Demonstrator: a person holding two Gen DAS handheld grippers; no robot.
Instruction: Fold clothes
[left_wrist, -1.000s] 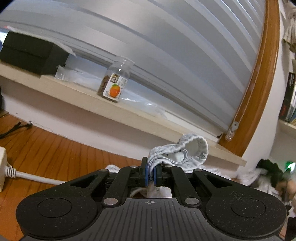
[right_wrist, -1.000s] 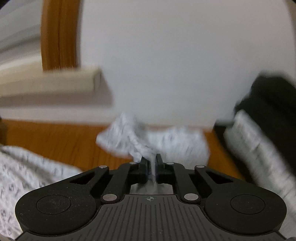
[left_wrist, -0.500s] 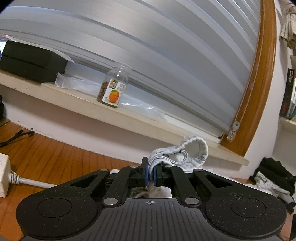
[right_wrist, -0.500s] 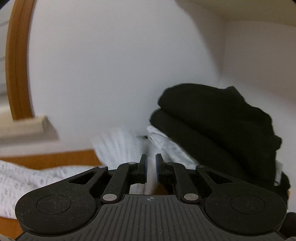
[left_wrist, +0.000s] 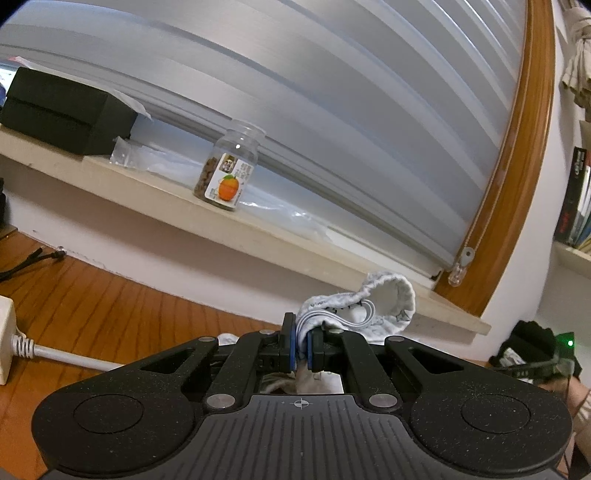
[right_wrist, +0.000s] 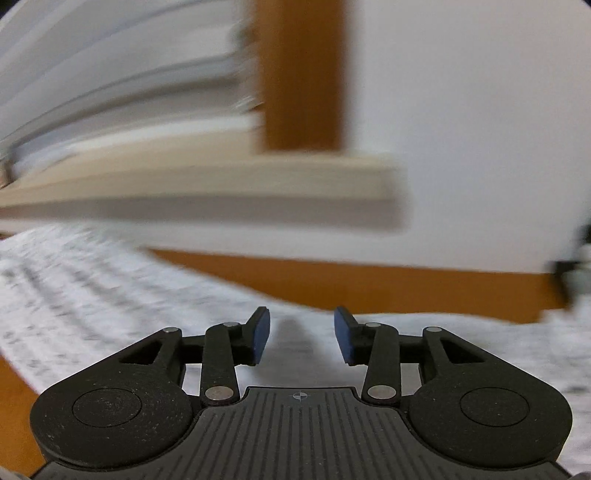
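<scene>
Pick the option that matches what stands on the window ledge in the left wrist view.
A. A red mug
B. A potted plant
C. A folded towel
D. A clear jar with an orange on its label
D: a clear jar with an orange pictured on its label stands on the ledge, beside a black box.

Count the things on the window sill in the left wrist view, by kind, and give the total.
Black box: 1
Clear plastic bags: 2, one beside the box, one right of the jar
Glass jar with orange label: 1
Total: 4
</scene>
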